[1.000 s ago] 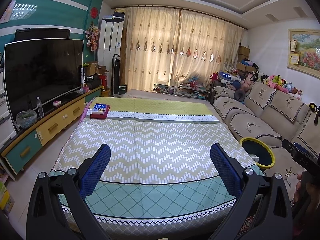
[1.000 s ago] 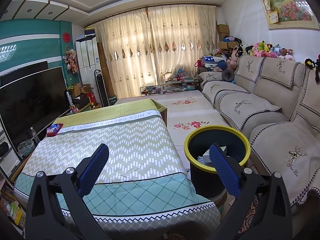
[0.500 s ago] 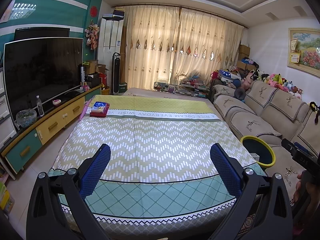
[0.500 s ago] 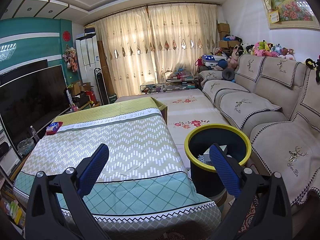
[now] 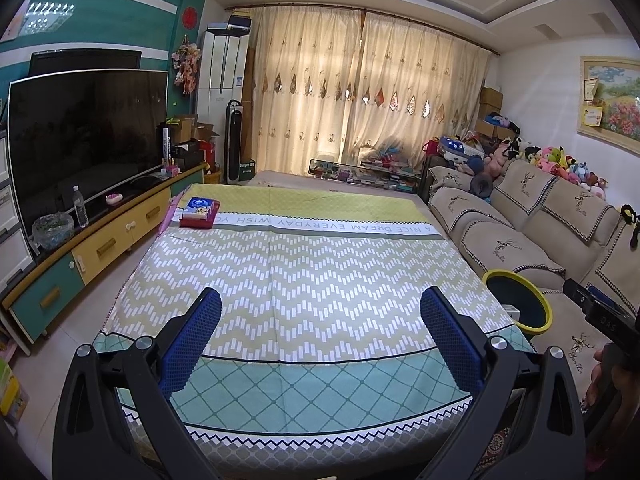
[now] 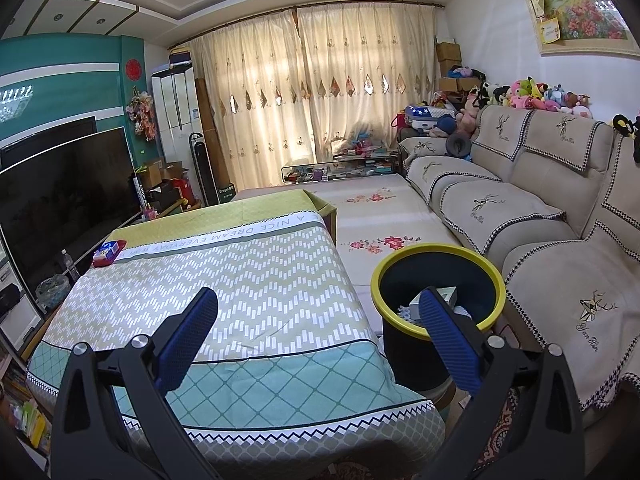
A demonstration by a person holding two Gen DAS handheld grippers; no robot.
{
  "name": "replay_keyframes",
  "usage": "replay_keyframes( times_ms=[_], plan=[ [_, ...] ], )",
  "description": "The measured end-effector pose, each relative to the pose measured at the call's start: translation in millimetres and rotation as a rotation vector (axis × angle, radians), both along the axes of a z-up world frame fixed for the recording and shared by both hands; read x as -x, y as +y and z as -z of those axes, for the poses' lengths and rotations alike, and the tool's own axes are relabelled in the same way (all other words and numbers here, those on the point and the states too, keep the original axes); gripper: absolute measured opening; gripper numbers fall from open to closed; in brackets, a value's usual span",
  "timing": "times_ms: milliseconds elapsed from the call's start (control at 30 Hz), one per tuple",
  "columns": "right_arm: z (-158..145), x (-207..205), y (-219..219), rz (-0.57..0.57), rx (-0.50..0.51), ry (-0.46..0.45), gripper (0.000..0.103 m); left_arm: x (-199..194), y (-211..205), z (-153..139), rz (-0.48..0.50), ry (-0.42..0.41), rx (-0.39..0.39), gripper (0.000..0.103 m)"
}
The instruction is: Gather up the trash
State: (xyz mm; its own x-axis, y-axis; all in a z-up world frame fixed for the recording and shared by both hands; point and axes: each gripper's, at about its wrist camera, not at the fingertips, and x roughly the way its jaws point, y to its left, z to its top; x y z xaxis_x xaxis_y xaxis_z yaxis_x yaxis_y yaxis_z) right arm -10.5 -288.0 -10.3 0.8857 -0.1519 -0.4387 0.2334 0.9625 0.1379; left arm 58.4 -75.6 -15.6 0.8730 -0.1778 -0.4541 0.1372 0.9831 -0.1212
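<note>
A low table (image 5: 320,264) fills the middle of the room, draped in a patterned cloth (image 5: 304,372): a yellow-green band at the far end, a white strip of lettering, cream and white zigzags across the middle, and a teal diamond lattice toward the near edge, which hangs over the side. At the far left corner lies a flat red box (image 5: 198,220) with a blue tissue pack (image 5: 199,206) on top of it. From the right wrist view the same red box (image 6: 109,254) sits at the cloth's left edge.
</note>
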Motion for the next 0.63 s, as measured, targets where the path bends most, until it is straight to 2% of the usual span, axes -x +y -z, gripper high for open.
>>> replay_keyframes(
  times_ms=[233,367,500,633],
  plan=[
    [4,-2,-1,-0.008,-0.004,0.013,0.096,-2,1,2,0.024,-0.019,0.025,0.098],
    [3,-4,-3,-0.018,-0.005,0.015,0.096,-5,-2,4,0.026,-0.014,0.01,0.098],
    [-6,-25,-3,-0.105,-0.04,0.026,0.096,-35,2,3,0.028,0.041,0.003,0.098],
    [-14,-82,10,-0.193,-0.036,0.08,0.096,-86,6,8,-0.018,0.089,-0.038,0.098]
  ],
)
